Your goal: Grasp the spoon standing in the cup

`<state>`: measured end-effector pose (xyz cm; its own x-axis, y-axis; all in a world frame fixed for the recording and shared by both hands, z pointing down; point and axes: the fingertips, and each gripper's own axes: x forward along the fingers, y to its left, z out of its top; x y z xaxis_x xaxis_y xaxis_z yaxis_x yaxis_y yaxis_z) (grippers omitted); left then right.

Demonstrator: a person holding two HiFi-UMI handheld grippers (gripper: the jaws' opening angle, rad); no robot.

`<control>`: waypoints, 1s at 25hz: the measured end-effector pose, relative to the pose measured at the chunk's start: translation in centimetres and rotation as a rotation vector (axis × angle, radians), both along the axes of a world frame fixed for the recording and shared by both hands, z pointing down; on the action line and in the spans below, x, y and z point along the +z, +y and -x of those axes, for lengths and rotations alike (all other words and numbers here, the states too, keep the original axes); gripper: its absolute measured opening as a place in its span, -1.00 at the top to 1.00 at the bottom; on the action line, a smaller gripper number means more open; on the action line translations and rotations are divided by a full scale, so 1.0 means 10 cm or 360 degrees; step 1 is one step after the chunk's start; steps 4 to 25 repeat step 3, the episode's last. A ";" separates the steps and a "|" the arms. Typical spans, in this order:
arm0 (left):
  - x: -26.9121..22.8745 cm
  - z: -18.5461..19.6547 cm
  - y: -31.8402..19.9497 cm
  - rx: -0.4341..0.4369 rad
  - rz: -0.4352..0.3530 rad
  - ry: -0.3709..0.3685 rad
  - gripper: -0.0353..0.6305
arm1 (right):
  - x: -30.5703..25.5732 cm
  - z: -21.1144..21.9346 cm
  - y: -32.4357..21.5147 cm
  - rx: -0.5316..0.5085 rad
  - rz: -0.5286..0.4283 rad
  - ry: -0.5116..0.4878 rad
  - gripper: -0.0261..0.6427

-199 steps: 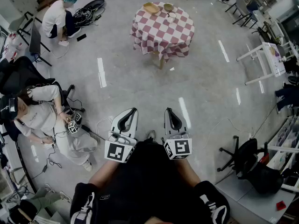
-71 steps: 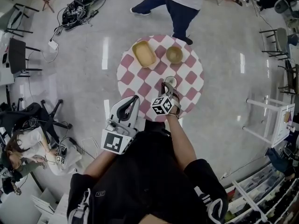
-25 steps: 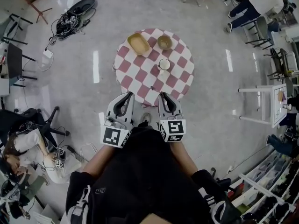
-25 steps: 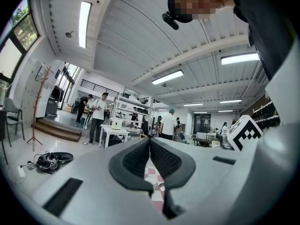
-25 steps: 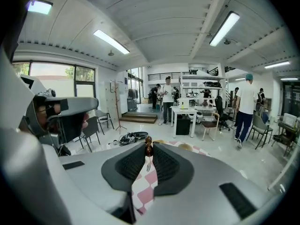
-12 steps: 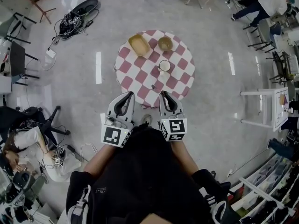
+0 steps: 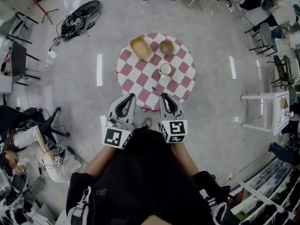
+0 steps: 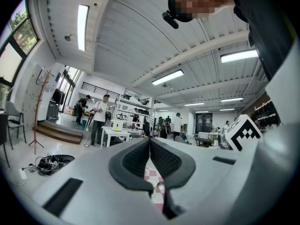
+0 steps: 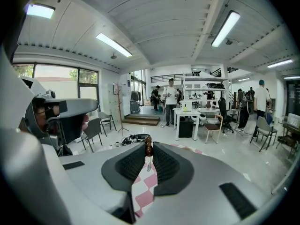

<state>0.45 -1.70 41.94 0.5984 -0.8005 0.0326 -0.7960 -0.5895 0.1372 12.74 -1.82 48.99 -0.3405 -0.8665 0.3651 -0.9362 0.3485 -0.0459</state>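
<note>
A white cup [image 7: 165, 69] stands on the round table with a red-and-white checked cloth [image 7: 136, 74], well ahead of both grippers. Nothing visibly sticks out of it. In the right gripper view a small spoon [image 9: 148, 150] with a brown beaded handle stands upright between the jaw tips, its metal part hanging below. My right gripper [image 9: 148, 146] is shut on it and is held near my body [image 7: 165, 97]. My left gripper [image 7: 128, 97] is level beside it, with its jaws [image 8: 150, 140] meeting at the tips and nothing between them.
A yellow basket [image 7: 140, 47] and a wooden bowl [image 7: 166, 46] sit at the table's far side. A person [image 7: 18, 149] sits on the floor at the left, with cables [image 7: 77, 15] farther back. A white side table [image 7: 262, 111] and chairs stand at the right.
My right gripper, which was reaching to the cup earlier, is drawn back beside the left one. Over the last second both grippers hold still, and the table has slid slightly in the view.
</note>
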 end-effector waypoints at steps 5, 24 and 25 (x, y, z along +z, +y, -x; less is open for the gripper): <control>0.00 0.00 -0.01 0.0008 -0.0009 0.0012 0.85 | -0.01 0.01 -0.02 -0.0003 -0.0004 0.0003 0.73; 0.00 0.00 -0.01 0.0008 -0.0009 0.0012 0.85 | -0.01 0.01 -0.02 -0.0003 -0.0004 0.0003 0.73; 0.00 0.00 -0.01 0.0008 -0.0009 0.0012 0.85 | -0.01 0.01 -0.02 -0.0003 -0.0004 0.0003 0.73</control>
